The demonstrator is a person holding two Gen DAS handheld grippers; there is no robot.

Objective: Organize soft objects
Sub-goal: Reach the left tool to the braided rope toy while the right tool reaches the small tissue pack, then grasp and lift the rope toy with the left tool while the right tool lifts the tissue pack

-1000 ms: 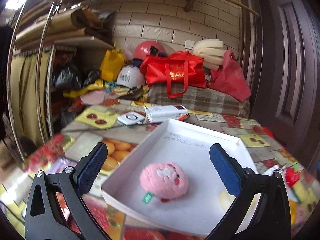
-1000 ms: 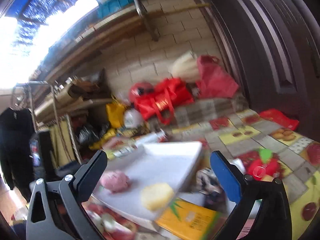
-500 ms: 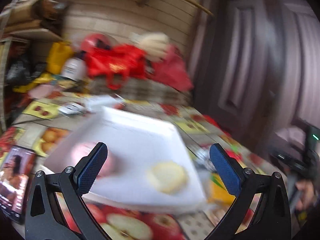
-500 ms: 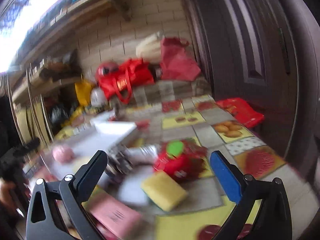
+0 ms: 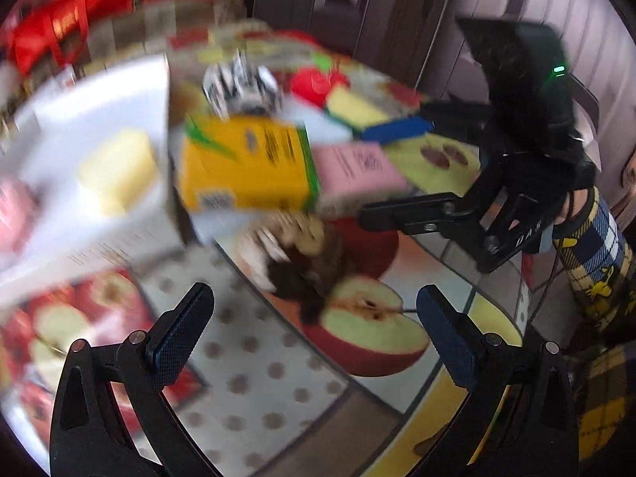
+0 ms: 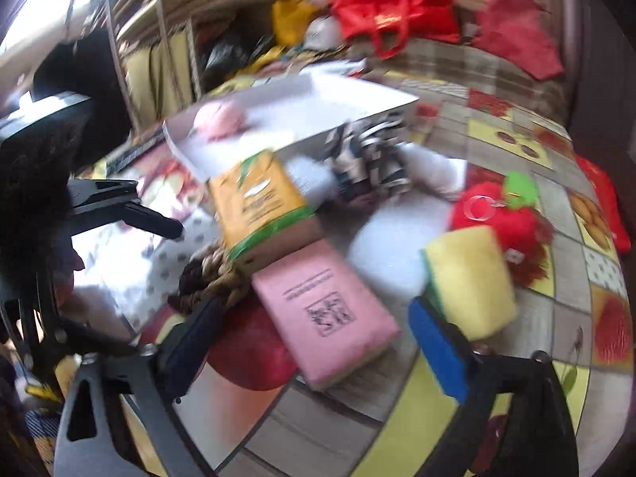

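Observation:
My left gripper (image 5: 314, 330) is open and empty, low over the fruit-print tablecloth, just short of a brown and cream plush (image 5: 294, 250). My right gripper (image 6: 318, 330) is open and empty above a pink packet (image 6: 322, 310), with a yellow sponge (image 6: 471, 278) to its right. The white tray (image 5: 79, 214) holds a pale yellow sponge (image 5: 117, 173) and a pink plush (image 6: 218, 119). A red plush strawberry (image 6: 505, 214) and a black and white plush (image 6: 369, 159) lie on the table. The frames are blurred.
A yellow box (image 6: 258, 202) lies between the tray and the pink packet. The right gripper (image 5: 397, 171) shows in the left wrist view, the left one in the right wrist view (image 6: 119, 206). Red bags (image 6: 393, 20) and clutter stand behind the table.
Both grippers have swung away from the tray and down toward the items on the table. The left one turned right to the brown plush, the right one lowered over the pink packet.

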